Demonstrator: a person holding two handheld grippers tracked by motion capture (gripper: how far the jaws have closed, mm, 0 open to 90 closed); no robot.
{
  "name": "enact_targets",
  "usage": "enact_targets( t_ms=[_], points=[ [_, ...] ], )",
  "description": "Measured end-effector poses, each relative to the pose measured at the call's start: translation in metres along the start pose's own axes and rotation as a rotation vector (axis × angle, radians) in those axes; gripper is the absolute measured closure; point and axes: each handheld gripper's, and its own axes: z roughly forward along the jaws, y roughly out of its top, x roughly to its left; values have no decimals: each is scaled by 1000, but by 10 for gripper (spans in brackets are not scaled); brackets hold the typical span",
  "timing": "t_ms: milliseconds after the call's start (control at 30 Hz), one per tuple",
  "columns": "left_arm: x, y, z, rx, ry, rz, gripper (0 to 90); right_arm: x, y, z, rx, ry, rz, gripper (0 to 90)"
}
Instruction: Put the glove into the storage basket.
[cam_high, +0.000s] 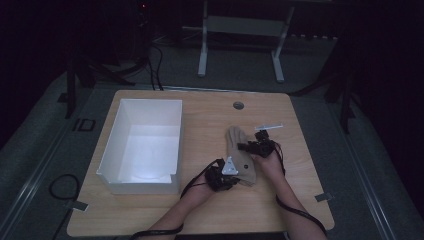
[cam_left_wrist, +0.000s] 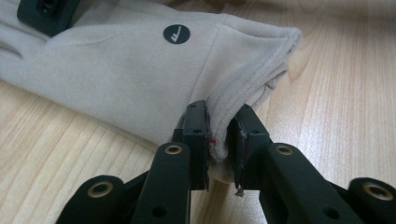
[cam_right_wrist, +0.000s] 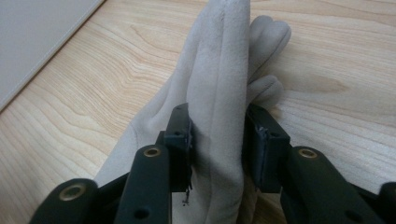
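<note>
A beige glove (cam_high: 239, 145) lies on the wooden table (cam_high: 210, 215), to the right of a white box. My left gripper (cam_high: 236, 178) is at the glove's near end; in the left gripper view it (cam_left_wrist: 219, 140) is shut on the cuff edge of the glove (cam_left_wrist: 116, 70), which bears a small round black logo (cam_left_wrist: 176, 34). My right gripper (cam_high: 246, 147) reaches in from the right. In the right gripper view it (cam_right_wrist: 217, 135) pinches a raised fold of the glove (cam_right_wrist: 224, 70), with the pads pressed on both sides and the glove's fingers pointing away.
An open white box (cam_high: 140, 187) stands on the left half of the table. A round cable hole (cam_high: 238, 105) sits near the far edge. Bare wood lies in front of and to the right of the glove. Beyond the table the floor is dark, with a desk frame (cam_high: 240, 30).
</note>
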Motion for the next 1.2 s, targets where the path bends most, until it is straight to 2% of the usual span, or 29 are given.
enact_targets(
  t_ms=[133, 300, 367, 700, 1000, 1200],
  points=[
    [-2, 1, -1, 7, 13, 6, 808, -1, 0, -1, -8, 13, 24, 666],
    [1, 5, -6, 9, -14, -36, 815, 0, 3, -4, -14, 19, 30, 670],
    [1, 7, -9, 9, -14, -37, 814, 1, 5, -6, -21, 29, 35, 670],
    [-1, 23, -30, 18, 7, -20, 814, 10, 20, -24, -66, 58, 34, 670],
    [-1, 43, -53, 0, 19, -22, 813, 20, 39, -51, -119, 75, 19, 670],
    [-2, 58, -71, -23, 35, 13, 813, 29, 52, -68, -173, 94, 12, 670]
  ],
)
